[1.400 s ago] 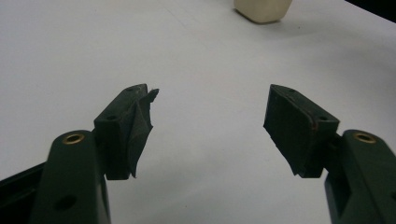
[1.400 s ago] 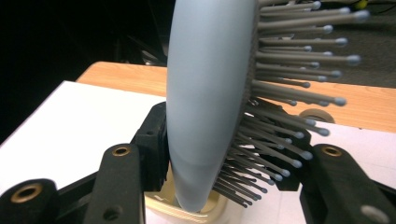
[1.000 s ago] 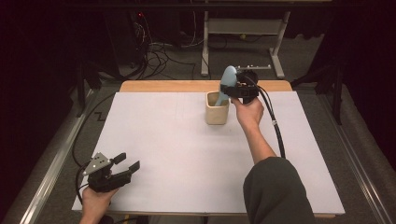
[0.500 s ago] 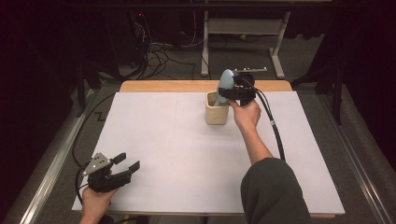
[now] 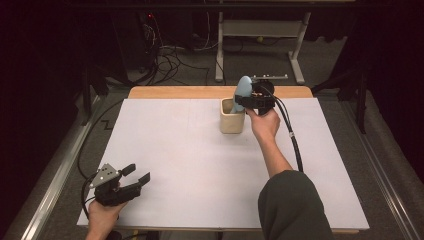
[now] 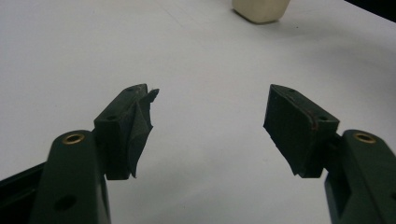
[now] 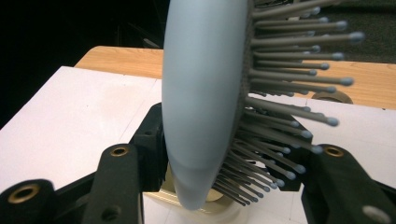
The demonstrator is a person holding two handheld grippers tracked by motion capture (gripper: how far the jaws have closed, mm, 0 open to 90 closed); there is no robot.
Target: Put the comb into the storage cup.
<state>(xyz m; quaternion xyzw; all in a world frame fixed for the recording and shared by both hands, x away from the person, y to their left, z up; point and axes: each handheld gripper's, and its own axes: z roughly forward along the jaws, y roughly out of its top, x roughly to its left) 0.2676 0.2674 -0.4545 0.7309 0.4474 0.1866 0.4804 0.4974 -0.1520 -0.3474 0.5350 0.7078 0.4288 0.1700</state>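
Dark room, cables on the floor behind, and a white-topped bench (image 5: pixel 200 150) with a wooden far edge. We see the right tool (image 5: pixel 248 100) at the far side, clamped narrow on a pale blue oval hairbrush with grey ball-tipped bristles (image 5: pixel 243 90). In the right gripper view one jaw sits against the smooth back of the brush head (image 7: pixel 205 93) and the other presses in among the bristles, so it's holding. The brush stands upright directly between the jaws, head up, its lower end just under the tool inside a cream square ceramic cup (image 5: pixel 232 122), which shows right below the jaws (image 7: pixel 205 212).

Change since a second ago: the tool and brush in the high view have drifted slightly toward the cup and the brush reads more upright and lower into the opening. We judge the drop into the cup is nearly done, with release as the next step; grip is not let go yet.

Left tool (image 5: pixel 131 181) is parked at the near left corner, jaws wide with nothing between them, bare bench ahead of it (image 6: pixel 210 121) and the cup far in front (image 6: pixel 259 10).
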